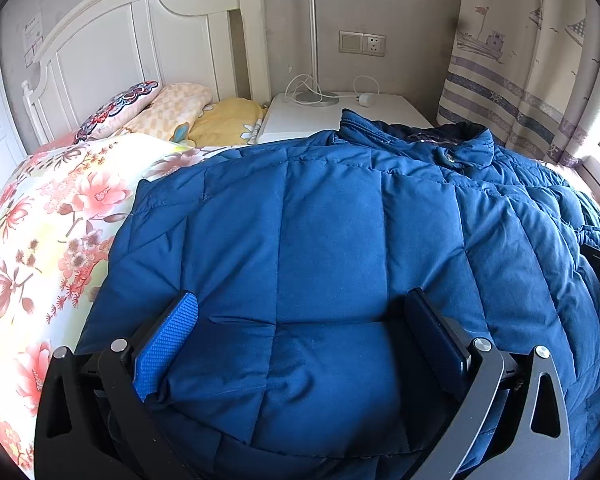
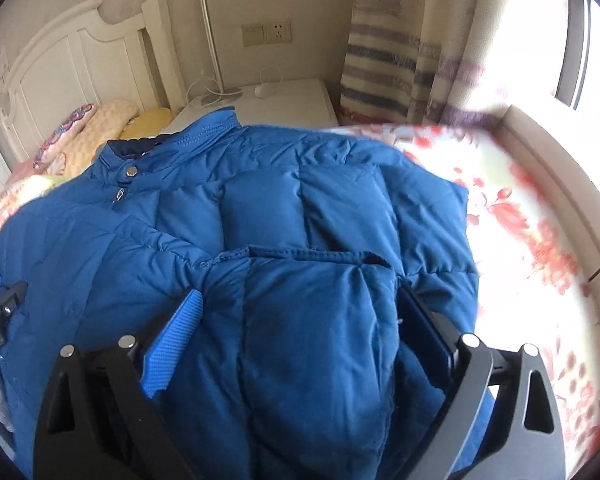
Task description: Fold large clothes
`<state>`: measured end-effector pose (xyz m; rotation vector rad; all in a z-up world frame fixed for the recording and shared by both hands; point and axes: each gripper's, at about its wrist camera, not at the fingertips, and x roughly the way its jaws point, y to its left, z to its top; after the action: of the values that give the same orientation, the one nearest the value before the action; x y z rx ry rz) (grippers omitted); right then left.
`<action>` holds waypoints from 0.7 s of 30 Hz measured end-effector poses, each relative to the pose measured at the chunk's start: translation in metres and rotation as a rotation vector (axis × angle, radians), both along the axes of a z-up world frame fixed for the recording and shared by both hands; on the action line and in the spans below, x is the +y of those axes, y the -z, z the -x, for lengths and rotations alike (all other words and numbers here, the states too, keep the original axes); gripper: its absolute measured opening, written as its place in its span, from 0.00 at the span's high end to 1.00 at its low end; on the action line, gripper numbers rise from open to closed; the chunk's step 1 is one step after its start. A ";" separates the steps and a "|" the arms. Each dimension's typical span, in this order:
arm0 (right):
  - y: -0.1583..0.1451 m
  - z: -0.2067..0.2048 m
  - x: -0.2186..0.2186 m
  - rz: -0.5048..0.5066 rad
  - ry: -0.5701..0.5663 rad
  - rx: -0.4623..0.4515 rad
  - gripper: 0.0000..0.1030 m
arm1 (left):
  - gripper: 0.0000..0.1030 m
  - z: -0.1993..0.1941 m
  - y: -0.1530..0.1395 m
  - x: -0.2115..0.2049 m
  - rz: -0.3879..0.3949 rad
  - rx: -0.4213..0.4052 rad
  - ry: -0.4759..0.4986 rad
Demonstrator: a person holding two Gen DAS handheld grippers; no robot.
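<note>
Blue quilted down jacket [image 1: 332, 216], thick and puffy, lies spread over the flower-printed bedspread [image 1: 48, 216], its stand-up collar [image 1: 452, 140] toward the head of the bed near the white bedside cabinet [image 1: 300, 116]. On the window side of the bed a sleeve or side panel [image 2: 320, 320] already lies folded over the body, its stitched hem running across.

Left gripper [image 1: 300, 344] stands spread wide, both fingers pushed into the padding near the foot-end hem; the fabric bulges between the jaws, but I cannot see the pads pinching it. Right gripper [image 2: 300, 336] is likewise spread, straddling the folded-over part, with no clear pinch.

My judgement: the jacket will be light for its bulk, soft and springy, so folds will tend to puff back open. The smooth shell looks slippery, so a shallow pinch may slide off. Taking hold at stitched seams or the hem, where the filling is thin, should give a firmer bite than the fat quilted panels.
</note>
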<state>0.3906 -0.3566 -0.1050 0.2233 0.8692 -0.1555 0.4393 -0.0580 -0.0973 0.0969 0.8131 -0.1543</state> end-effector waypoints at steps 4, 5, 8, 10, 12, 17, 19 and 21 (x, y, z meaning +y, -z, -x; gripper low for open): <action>0.002 -0.001 -0.007 -0.049 -0.002 0.004 0.05 | 0.04 -0.002 0.000 0.001 -0.001 0.003 -0.001; 0.002 -0.001 -0.005 -0.048 -0.008 0.008 0.04 | 0.04 -0.002 0.001 0.001 0.002 0.004 -0.001; -0.016 0.009 -0.010 -0.063 0.022 0.056 0.09 | 0.04 0.005 -0.005 0.000 -0.047 0.039 0.025; -0.044 0.039 -0.010 -0.111 0.055 -0.053 0.09 | 0.04 0.029 -0.026 0.011 -0.010 0.014 0.017; -0.068 0.077 0.004 -0.137 -0.010 -0.148 0.06 | 0.04 0.060 -0.042 0.022 0.049 -0.021 0.043; -0.048 0.136 0.073 0.081 -0.237 -0.041 0.03 | 0.04 0.130 -0.020 0.018 -0.022 0.047 0.106; -0.027 0.143 0.093 0.136 -0.306 0.020 0.03 | 0.04 0.141 0.005 0.011 -0.073 0.104 0.117; 0.003 0.145 0.113 0.188 -0.368 0.119 0.03 | 0.04 0.145 0.016 0.014 -0.071 0.111 0.105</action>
<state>0.2459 -0.2434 -0.1080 -0.1239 0.9928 0.0945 0.2939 -0.0439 -0.1134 0.1991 0.9248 -0.2318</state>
